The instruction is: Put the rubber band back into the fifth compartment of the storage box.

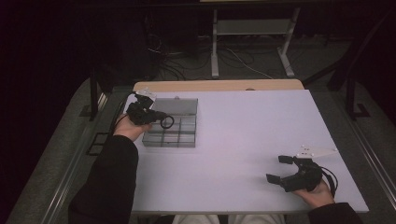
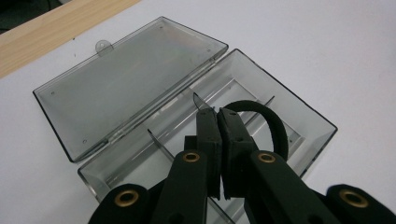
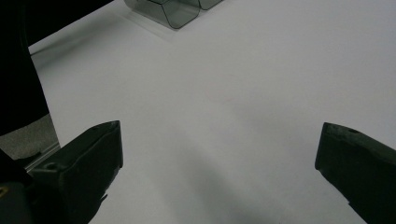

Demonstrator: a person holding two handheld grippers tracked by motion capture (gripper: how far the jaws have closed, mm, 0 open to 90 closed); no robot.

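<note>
A black elastic loop (image 2: 273,123) hangs over the open, clear, divided plastic box (image 2: 299,121) at the table's left.

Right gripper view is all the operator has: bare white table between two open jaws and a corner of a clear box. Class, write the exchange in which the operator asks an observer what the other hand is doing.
Operator: Where is the left gripper?
Observer: Over the open clear box, near the table's far left corner.
Operator: Is it holding anything?
Observer: Yes, its jaws are shut on a black elastic band, which loops out to one side.
Operator: Is the box's lid in the way?
Observer: No, it lies folded back flat on the table, and the compartments look empty.
</note>
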